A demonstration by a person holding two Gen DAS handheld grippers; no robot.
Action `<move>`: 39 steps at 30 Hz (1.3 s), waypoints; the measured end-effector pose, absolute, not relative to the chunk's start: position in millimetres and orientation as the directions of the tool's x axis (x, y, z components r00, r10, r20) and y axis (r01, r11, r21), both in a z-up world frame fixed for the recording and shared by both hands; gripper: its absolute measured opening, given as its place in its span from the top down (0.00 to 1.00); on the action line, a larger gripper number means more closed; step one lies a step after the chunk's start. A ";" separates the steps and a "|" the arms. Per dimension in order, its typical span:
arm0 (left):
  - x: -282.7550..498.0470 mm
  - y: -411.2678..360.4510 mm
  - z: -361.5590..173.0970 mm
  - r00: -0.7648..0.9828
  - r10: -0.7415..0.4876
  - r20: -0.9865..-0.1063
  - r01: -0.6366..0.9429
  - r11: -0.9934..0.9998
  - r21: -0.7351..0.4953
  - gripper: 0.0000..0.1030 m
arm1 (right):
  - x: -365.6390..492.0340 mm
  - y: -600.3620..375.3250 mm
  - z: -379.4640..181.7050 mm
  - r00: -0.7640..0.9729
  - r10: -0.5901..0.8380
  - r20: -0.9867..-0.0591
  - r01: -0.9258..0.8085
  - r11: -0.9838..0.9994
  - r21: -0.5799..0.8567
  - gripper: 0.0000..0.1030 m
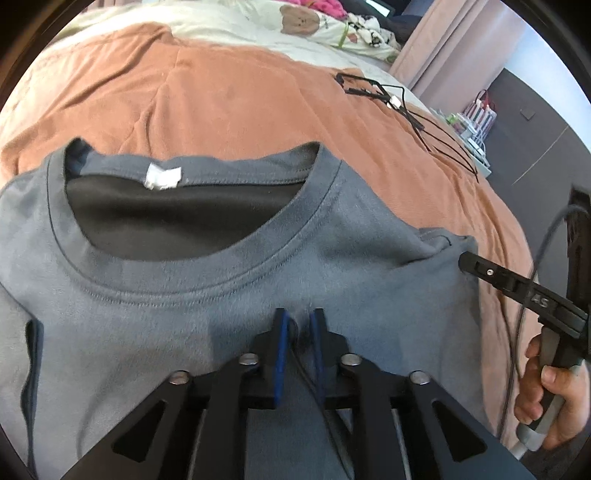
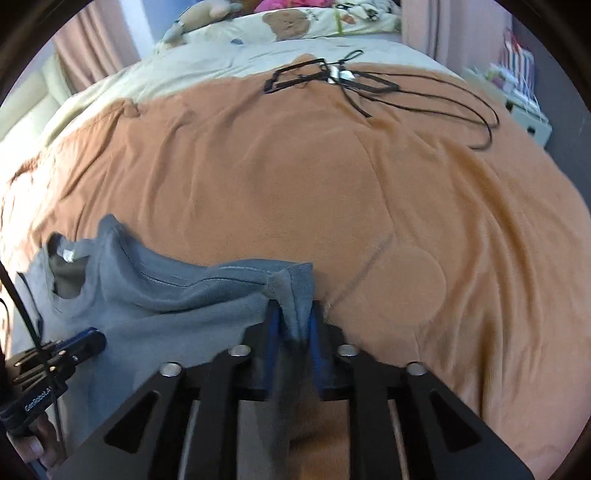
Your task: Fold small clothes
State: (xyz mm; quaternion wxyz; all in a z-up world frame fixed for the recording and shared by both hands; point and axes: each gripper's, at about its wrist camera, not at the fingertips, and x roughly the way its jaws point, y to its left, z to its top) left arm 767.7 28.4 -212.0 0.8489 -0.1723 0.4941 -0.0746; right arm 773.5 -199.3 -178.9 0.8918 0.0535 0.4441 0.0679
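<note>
A small grey t-shirt [image 1: 147, 302] lies on an orange blanket [image 1: 229, 96], its round neck opening with a white label [image 1: 163, 177] facing away from me. My left gripper [image 1: 298, 318] is shut on a pinch of the shirt's front just below the collar. My right gripper [image 2: 293, 314] is shut on the shirt's right sleeve edge [image 2: 295, 291] and holds it bunched above the blanket [image 2: 295, 177]. The right gripper also shows in the left wrist view [image 1: 466, 263] at the shirt's right shoulder. The left gripper shows in the right wrist view [image 2: 96, 340].
Black cables with a small white plug [image 2: 341, 75] lie on the far part of the blanket. A cream bedsheet and patterned pillows [image 2: 295, 22] lie beyond. Pink curtains [image 1: 432, 48] and a cluttered shelf [image 1: 476, 122] stand at the right.
</note>
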 end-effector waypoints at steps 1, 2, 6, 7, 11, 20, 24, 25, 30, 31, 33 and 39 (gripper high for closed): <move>765.0 31.3 -211.3 0.495 -0.307 -0.813 -0.047 0.925 -0.378 0.72 | 767.4 -205.2 -175.3 0.605 0.181 -0.775 -0.068 0.982 0.177 0.42; 761.4 34.3 -209.5 0.493 -0.311 -0.813 -0.051 0.922 -0.384 0.69 | 760.1 -211.1 -171.0 0.615 0.193 -0.764 -0.064 0.979 0.195 0.40; 741.9 48.1 -197.2 0.501 -0.283 -0.818 -0.066 0.930 -0.361 0.59 | 725.5 -226.6 -165.2 0.597 0.239 -0.765 -0.071 0.966 0.247 0.40; 736.8 52.1 -194.4 0.503 -0.280 -0.818 -0.071 0.929 -0.362 0.59 | 716.3 -227.5 -165.1 0.589 0.238 -0.772 -0.074 0.968 0.241 0.40; 711.6 68.6 -182.5 0.504 -0.263 -0.823 -0.095 0.930 -0.355 0.58 | 680.8 -226.2 -170.3 0.538 0.242 -0.807 -0.092 0.969 0.228 0.40; 651.8 107.7 -155.4 0.526 -0.222 -0.821 -0.154 0.924 -0.349 0.58 | 635.0 -216.9 -168.4 0.489 0.262 -0.832 -0.100 0.964 0.245 0.40; 622.6 130.2 -145.0 0.536 -0.204 -0.819 -0.185 0.919 -0.349 0.58 | 625.8 -214.4 -161.3 0.478 0.240 -0.845 -0.105 0.971 0.216 0.40; 614.5 137.0 -142.7 0.542 -0.194 -0.818 -0.196 0.917 -0.348 0.58 | 622.9 -211.1 -161.9 0.473 0.232 -0.850 -0.105 0.973 0.207 0.40; 579.3 171.4 -139.3 0.544 -0.162 -0.823 -0.246 0.908 -0.341 0.58 | 618.9 -201.6 -171.2 0.460 0.199 -0.866 -0.095 0.980 0.175 0.47; 572.2 178.0 -140.6 0.542 -0.161 -0.825 -0.255 0.904 -0.344 0.58 | 618.8 -200.9 -175.4 0.452 0.182 -0.873 -0.090 0.983 0.158 0.49; 555.3 192.0 -142.3 0.536 -0.155 -0.830 -0.270 0.900 -0.343 0.58 | 619.4 -200.0 -186.5 0.430 0.130 -0.894 -0.074 0.991 0.108 0.56; 505.1 226.8 -148.9 0.542 -0.120 -0.832 -0.324 0.883 -0.339 0.58 | 612.5 -212.2 -194.2 0.453 0.058 -0.890 -0.008 0.998 0.061 0.63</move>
